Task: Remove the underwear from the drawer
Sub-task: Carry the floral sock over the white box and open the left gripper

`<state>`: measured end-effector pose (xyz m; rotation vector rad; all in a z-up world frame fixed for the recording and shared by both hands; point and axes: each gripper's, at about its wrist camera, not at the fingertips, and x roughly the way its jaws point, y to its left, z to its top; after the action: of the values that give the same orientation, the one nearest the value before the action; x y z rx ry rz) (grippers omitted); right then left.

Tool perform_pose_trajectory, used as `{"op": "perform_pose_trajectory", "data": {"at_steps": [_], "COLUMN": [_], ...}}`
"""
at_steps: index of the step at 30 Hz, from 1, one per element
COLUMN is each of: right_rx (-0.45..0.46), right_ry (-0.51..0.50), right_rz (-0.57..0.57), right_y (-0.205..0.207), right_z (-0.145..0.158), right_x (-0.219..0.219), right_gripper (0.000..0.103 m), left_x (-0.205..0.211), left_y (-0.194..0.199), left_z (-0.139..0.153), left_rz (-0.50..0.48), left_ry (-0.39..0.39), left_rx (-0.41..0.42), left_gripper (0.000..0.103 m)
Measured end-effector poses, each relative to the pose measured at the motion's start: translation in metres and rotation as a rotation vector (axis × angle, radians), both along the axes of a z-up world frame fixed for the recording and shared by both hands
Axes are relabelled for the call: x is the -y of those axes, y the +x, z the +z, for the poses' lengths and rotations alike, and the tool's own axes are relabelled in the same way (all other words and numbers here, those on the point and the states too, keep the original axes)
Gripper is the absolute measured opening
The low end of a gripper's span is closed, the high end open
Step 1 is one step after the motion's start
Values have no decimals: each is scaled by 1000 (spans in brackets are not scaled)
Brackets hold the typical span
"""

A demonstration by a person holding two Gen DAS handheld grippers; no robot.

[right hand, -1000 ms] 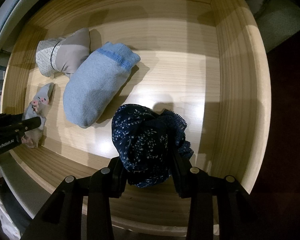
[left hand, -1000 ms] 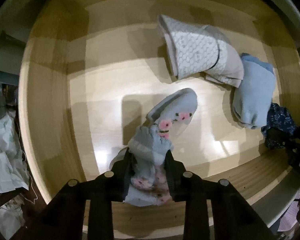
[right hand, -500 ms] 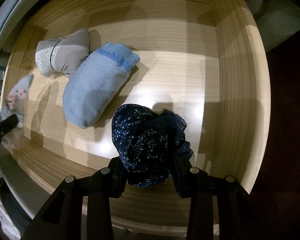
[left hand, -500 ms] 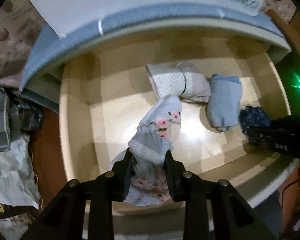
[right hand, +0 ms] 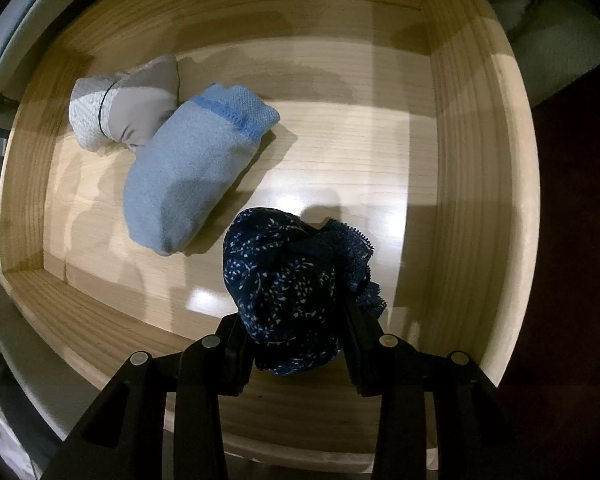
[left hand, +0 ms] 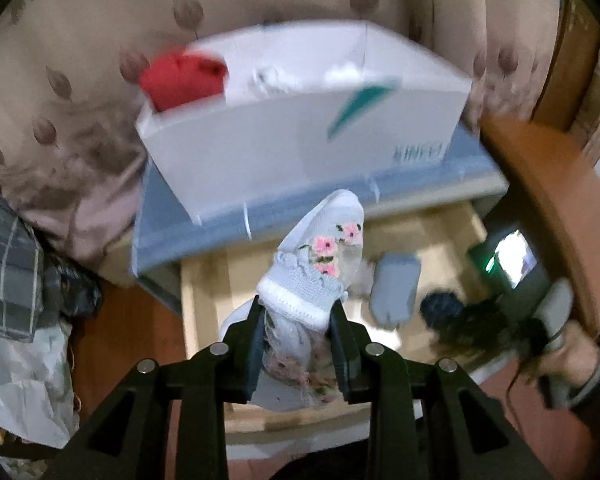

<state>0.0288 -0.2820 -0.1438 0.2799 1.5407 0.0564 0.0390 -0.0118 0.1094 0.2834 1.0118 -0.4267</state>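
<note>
Floral pale-blue underwear (left hand: 320,268), clamped between the jaws of the left gripper (left hand: 298,344), is held above the wooden drawer (right hand: 476,184). Navy patterned underwear (right hand: 284,280), pinched by the right gripper (right hand: 296,344), sits inside the drawer near a light-blue folded pair (right hand: 192,176) and a grey pair (right hand: 120,108).

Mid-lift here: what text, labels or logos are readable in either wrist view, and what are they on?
"XINFEI", roughly: motion-blurred grey letters low on the white box, near its right corner. The reading is uncertain.
Teal slash logo above it: a mark, no letters.
Lit screen at right: too blurred to read.
Right wrist view: no text on the drawer or the underwear.
</note>
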Motion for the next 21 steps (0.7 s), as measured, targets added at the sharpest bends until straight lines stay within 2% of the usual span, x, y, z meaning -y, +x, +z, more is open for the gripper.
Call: {"op": "perform_pose_trajectory", "data": {"at_steps": [5,9,13,19,21], "right_rx": [4,5,4,-3,-5], "right_ry": [3,19,36,50,49], "right_rz": [-2,-9,-15,-10,-8], "right_y": [-1,-1,-1,0,0], "right_z": [1,0,-1,-3,-4], "right_x": [0,3,5,10,11], "right_gripper": [35,35,35,36,36], "left_x": [-1,2,11,24,26], "left_y": [17,40,67,109,121], "left_z": [48,74,77,51,46], "left_rz": [11,35,38,55,65], "left_ry": [-46,-73,-85,-59,-68], "left_rx": [94,135,118,45,47], "left_gripper": [29,29,29,29,29]}}
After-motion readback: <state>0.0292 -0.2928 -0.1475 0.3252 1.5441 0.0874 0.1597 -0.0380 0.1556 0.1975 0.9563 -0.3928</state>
